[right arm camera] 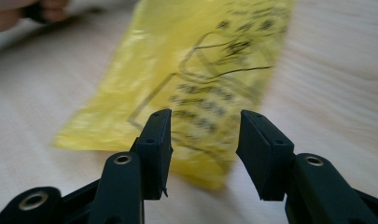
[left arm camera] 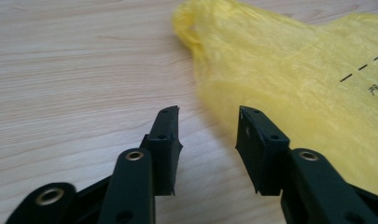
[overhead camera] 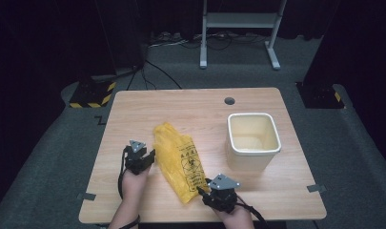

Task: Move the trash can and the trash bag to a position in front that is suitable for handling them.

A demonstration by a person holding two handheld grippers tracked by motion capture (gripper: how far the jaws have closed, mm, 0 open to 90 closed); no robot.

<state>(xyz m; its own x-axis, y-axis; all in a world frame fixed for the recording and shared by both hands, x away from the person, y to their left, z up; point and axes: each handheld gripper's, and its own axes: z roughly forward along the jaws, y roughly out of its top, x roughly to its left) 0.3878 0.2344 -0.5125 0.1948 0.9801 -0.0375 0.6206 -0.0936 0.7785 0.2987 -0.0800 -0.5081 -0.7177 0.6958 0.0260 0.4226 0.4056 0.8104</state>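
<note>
Fingers [left arm camera: 167,135] parted and empty on both our grippers, flanking the flat yellow bag [overhead camera: 178,160] on the table [overhead camera: 133,109]; we judge thin film could slip any pinch.

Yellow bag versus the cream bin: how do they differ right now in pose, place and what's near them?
The yellow bag lies flat and crumpled on the table; the cream bin stands upright, its mouth open and nothing visible inside. The bag sits left of the bin, apart from it. The left gripper and right gripper, both open, flank the bag's edges; neither is at the bin. The bag carries black print; the bin is plain. Both rest on the table.
</note>
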